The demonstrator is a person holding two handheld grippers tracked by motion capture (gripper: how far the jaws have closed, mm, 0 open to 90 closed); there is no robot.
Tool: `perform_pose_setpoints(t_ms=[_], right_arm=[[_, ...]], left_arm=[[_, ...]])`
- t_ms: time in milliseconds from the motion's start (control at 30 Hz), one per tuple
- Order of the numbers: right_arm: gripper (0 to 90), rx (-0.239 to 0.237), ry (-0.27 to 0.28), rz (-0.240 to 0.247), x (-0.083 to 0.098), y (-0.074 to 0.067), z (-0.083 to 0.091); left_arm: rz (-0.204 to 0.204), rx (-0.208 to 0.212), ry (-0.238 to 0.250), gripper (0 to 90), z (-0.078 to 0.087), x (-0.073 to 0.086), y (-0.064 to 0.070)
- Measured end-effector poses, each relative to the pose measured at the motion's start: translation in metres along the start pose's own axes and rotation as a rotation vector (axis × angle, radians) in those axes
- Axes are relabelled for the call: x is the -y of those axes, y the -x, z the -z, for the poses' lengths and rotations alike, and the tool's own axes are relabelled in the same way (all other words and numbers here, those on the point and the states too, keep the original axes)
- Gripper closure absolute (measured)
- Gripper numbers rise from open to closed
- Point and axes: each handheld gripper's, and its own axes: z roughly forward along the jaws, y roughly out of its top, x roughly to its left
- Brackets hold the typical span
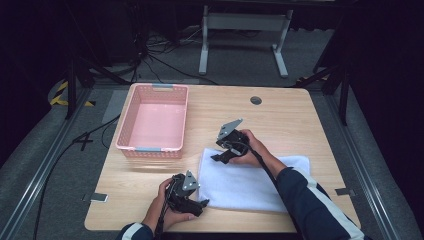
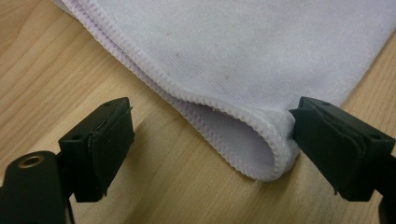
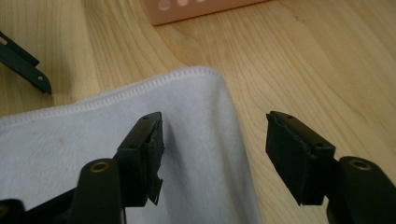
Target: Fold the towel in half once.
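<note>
A white towel (image 1: 250,185) lies folded on the wooden table (image 1: 280,115), toward its near right. My left gripper (image 1: 202,204) rests at the towel's near left corner, held in a hand. In the left gripper view the jaws of the left gripper (image 2: 215,123) stand open around the folded corner of the towel (image 2: 243,46), the right pad close against its hem. My right gripper (image 1: 216,157) hovers at the towel's far left corner. The right gripper (image 3: 217,133) is open, one jaw over the towel (image 3: 70,149), the other over bare wood.
A pink plastic basket (image 1: 152,148) stands empty at the table's far left, its wall (image 3: 201,9) just beyond the towel's far corner. A round cable hole (image 1: 256,100) sits near the far edge. Bare wood lies between the basket and the towel.
</note>
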Motion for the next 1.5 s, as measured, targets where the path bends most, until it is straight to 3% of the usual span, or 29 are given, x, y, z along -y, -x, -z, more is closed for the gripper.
perform_pose_setpoints(t_ms=[133, 333, 567, 667, 700, 733, 867, 967, 1033, 1133, 1200, 1500], right_arm=[[37.0, -0.037, -0.011, 0.006, -0.008, 0.003, -0.016], [42.0, -0.05, -0.08, 0.036, -0.016, 0.002, -0.032], [33.1, -0.09, -0.115, -0.031, -0.017, 0.009, -0.04], [29.3, -0.072, -0.125, -0.056, -0.016, 0.011, -0.042], [44.1, -0.104, -0.124, -0.031, -0.017, 0.009, -0.04], [44.1, -0.104, -0.124, -0.031, -0.017, 0.009, -0.04], [64.6, -0.172, -0.133, -0.016, -0.019, 0.006, -0.039], [73.5, -0.22, -0.134, -0.017, -0.019, 0.007, -0.039], [74.7, -0.208, -0.139, -0.008, -0.02, 0.006, -0.04], [75.3, -0.197, -0.151, 0.011, -0.023, 0.002, -0.039], [75.6, -0.175, -0.154, 0.028, -0.026, -0.002, -0.04], [75.8, -0.173, -0.134, 0.041, -0.032, -0.009, -0.044]], left_arm=[[-0.001, 0.0, 0.005, 14.3, 0.0, 0.0, 0.001], [-0.008, 0.003, 0.005, 14.4, 0.0, 0.0, 0.0], [-0.022, 0.01, 0.004, 17.4, 0.0, -0.002, 0.007], [-0.016, 0.019, 0.002, 14.8, -0.004, -0.004, 0.01], [-0.016, 0.018, -0.001, 14.4, -0.005, -0.005, 0.011], [-0.018, 0.018, -0.004, 14.4, -0.006, -0.006, 0.011], [-0.009, 0.009, 0.01, 16.1, -0.008, -0.009, 0.01], [-0.008, 0.017, 0.021, 33.5, -0.006, -0.011, 0.007], [-0.026, 0.025, 0.002, 46.8, -0.004, -0.013, 0.005], [-0.041, 0.006, -0.001, 64.0, -0.002, -0.013, 0.004], [-0.027, 0.013, -0.004, 74.1, -0.001, -0.012, 0.002], [-0.027, 0.034, -0.006, 81.6, 0.004, -0.007, -0.007]])
